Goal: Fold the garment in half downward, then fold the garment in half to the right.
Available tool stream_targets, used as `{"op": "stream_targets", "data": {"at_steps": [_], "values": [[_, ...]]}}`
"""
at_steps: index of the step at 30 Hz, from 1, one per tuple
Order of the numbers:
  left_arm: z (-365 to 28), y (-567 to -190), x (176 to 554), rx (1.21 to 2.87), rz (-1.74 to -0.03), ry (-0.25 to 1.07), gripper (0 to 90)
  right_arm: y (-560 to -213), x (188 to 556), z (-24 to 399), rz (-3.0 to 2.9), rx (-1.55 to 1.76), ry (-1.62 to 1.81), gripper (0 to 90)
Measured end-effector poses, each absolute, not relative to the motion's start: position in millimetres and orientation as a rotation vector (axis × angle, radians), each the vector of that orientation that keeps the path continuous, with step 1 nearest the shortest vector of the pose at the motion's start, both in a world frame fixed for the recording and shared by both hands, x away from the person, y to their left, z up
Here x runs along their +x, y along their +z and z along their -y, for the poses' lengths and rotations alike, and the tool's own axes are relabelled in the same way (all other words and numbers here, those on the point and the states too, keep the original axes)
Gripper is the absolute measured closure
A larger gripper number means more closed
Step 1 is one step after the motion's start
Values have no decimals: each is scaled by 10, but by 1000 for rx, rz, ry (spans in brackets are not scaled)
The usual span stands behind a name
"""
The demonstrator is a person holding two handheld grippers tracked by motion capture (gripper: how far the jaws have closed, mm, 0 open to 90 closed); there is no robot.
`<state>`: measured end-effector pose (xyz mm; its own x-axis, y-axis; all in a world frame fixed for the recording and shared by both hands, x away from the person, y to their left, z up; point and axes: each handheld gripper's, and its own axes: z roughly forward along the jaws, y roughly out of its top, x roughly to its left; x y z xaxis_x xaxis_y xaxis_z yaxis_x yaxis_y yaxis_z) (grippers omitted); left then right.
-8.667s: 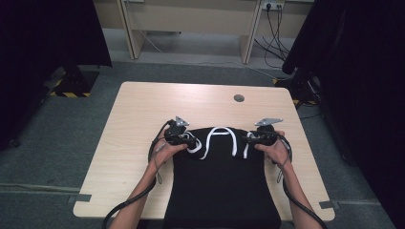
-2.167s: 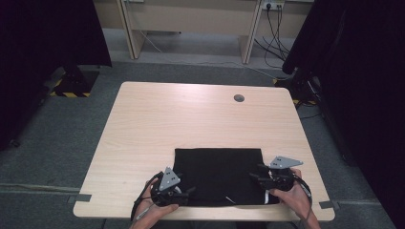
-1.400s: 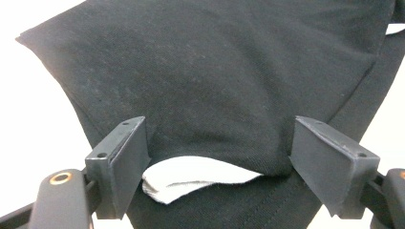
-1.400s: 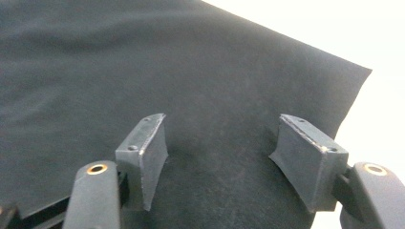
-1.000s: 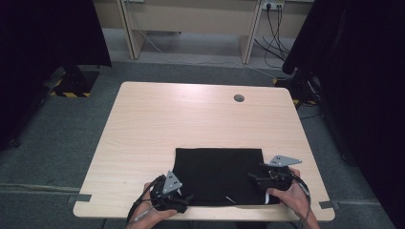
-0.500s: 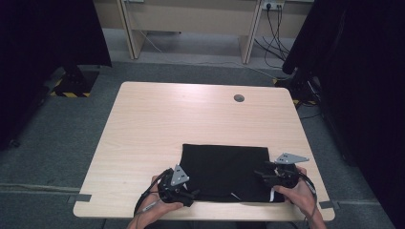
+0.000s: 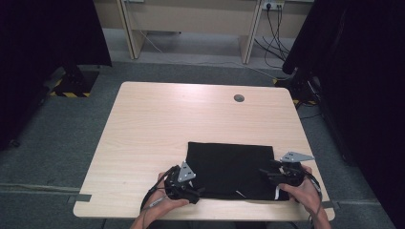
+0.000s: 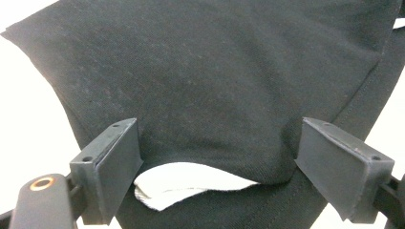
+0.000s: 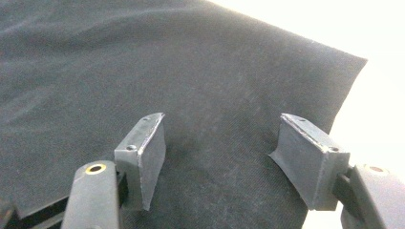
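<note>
The black garment (image 7: 232,171) lies folded into a flat rectangle at the near edge of the bench (image 7: 157,124), and both grippers sit at its near corners, which suggests the person is setting up the next fold or tidying the near edge. Working from the two corners at once lets the cloth be lifted evenly, without the layers skewing.

The left gripper (image 7: 187,190) is at the near left corner. In the left gripper view its jaws stand wide apart, and the cloth (image 8: 215,86) bulges up between them, with a white piece (image 8: 186,183), perhaps a label or lining, peeping from under the fold just ahead of the jaw roots. The pads do not look pressed onto the fabric, so I judge these jaws open with the cloth between them rather than gripped.

The right gripper (image 7: 279,177) is at the near right corner. In the right gripper view its jaws are also spread, with flat cloth (image 9: 143,71) running under and between them, and the garment's edge passing just beyond the jaw on that view's right. Nothing is pinched there either.

A small white bit shows at the near hem between the two grippers in the high view.
</note>
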<state>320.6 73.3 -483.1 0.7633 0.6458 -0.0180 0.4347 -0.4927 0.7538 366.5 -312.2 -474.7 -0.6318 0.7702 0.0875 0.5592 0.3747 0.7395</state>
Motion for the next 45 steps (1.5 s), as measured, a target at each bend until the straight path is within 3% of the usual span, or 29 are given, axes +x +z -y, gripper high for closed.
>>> {"op": "stream_targets", "data": {"at_steps": [12,25,34,45], "values": [[-708,-4824,3201,2152,-797,348,112,-4762,3688,3205,-2352,1172,1130,348],[-1052,-4816,3081,2093,-831,362,48,-4762,3689,3201,-2354,1166,1128,347],[-990,-4831,3035,2170,-802,415,14,-4761,3685,3193,-2354,1164,1118,345],[-815,-4835,3121,2196,-786,417,43,-4763,3689,3188,-2357,1158,1118,343]]}}
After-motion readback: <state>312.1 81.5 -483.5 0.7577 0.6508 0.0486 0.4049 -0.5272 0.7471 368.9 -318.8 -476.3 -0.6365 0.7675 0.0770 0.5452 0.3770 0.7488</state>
